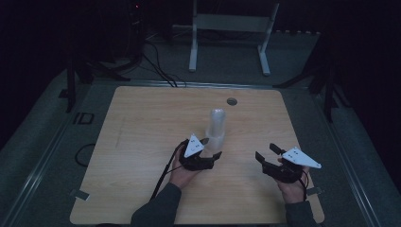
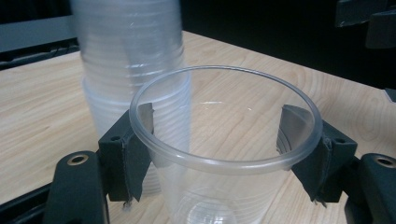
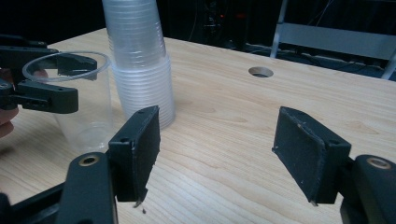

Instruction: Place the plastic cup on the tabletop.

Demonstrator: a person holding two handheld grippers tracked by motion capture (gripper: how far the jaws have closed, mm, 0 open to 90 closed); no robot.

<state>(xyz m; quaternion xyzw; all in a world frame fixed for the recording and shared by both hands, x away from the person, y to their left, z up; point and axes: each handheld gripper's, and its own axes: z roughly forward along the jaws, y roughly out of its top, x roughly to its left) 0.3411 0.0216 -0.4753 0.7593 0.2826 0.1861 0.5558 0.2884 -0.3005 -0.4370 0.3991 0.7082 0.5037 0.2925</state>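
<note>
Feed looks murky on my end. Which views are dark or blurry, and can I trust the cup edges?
High view: very dim, the cup stack a pale smear. Left gripper view: brighter, the single cup has a sharp rim, but the stack behind it is blurred. Right gripper view: well lit, the table grain crisp, the near pads slightly soft.

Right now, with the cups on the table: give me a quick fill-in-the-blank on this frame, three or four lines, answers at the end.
1. The single clear cup stands between the jaws of the ____ gripper.
2. Beside that cup stands a tall ____ of clear cups, mouths down.
3. The right gripper has its jaws apart and holds ____.
4. The round hole in the wooden table lies on the ____ side of the stack from the person.

Missing words: left; stack; nothing; far
</note>
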